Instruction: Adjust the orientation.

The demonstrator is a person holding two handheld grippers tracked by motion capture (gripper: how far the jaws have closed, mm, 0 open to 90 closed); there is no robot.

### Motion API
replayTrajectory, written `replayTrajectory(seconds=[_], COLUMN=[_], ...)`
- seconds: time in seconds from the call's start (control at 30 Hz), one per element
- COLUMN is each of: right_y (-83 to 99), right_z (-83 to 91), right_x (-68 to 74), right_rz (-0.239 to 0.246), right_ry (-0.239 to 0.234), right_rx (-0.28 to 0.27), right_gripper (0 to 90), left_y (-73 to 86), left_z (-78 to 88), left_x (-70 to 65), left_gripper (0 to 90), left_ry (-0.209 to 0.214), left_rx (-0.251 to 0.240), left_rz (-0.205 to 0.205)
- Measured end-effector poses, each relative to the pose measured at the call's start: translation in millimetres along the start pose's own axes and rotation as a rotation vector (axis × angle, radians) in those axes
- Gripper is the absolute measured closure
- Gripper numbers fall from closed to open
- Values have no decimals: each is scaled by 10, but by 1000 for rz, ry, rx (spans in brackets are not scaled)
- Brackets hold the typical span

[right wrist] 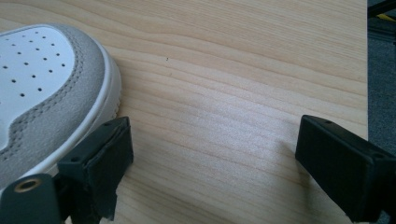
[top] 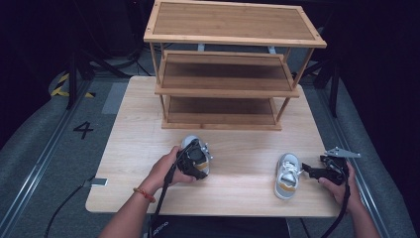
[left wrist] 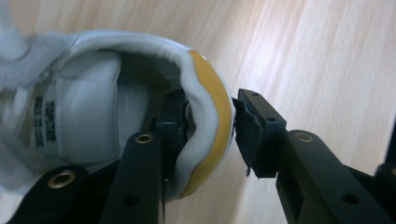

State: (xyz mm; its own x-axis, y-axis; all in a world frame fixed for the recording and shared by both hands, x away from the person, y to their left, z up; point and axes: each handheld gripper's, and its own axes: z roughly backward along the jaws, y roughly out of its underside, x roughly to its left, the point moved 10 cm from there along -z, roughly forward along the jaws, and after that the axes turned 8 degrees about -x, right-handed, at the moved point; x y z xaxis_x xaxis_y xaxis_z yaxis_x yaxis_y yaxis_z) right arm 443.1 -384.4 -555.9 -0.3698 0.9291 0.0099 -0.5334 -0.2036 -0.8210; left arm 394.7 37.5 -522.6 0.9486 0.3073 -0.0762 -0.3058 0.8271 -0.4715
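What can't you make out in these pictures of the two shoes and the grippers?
- Left shoe, high view: mostly covered by the left gripper and hand.
- Tongue label, left gripper view: print blurred, unreadable.
- Right shoe, right gripper view: cut off by the frame's left edge.
- Rack, high view: lower shelves' backs shadowed.

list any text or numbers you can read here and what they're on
"4": painted in black on the grey floor left of the table.
Printed label inside the shoe, on its tongue: too blurred to read.
Pale lettering at the bottom edge of the high view: too small to read.
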Motion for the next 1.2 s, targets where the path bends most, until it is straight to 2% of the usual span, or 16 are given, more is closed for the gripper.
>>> replayTrajectory(seconds=[0.07, 0.1, 0.13, 0.33, 0.5, 0.57, 0.63, 0.7, 0.8, 0.97, 1.07, 1.2], right_y=[0, 0, 0, 0, 0, 0, 0, 0, 0, 0, 0, 0], right_z=[0, 0, 0, 0, 0, 0, 0, 0, 0, -1, -1, -1], right_x=[0, 0, 0, 0, 0, 0, 0, 0, -1, 0, 0, 0], right_rz=[0, 1, 0, 0, 0, 0, 1, 0, 1, 0, 1, 0], right_ry=[0, 0, 0, 0, 0, 0, 0, -1, -1, 0, 1, 1], right_rx=[0, 0, 0, 0, 0, 0, 0, 0, 0, 0, 1, 1], right_gripper=[116, 116, 116, 116, 116, 116, 116, 116, 116, 115, 115, 115], left_y=[60, 77, 101, 94, 67, 66, 68, 58, 59, 60, 33, -82], left_z=[44, 46, 68, 77, 62, 65, 63, 53, 60, 64, 57, 57], left_x=[10, 14, 16, 32, 11, 9, 6, 1, 1, 5, 8, 61], left_gripper=[629, 620, 609, 548, 653, 673, 688, 702, 706, 711, 710, 710], left_ry=[12, 12, 13, 7, 24, 34, 65, 73, 77, 79, 65, 62], left_rx=[33, 26, 44, 22, 24, 21, 15, 3, 19, 31, 41, 28], left_rz=[-10, -7, -4, 14, -11, -2, 16, 23, -7, -33, -57, -85])
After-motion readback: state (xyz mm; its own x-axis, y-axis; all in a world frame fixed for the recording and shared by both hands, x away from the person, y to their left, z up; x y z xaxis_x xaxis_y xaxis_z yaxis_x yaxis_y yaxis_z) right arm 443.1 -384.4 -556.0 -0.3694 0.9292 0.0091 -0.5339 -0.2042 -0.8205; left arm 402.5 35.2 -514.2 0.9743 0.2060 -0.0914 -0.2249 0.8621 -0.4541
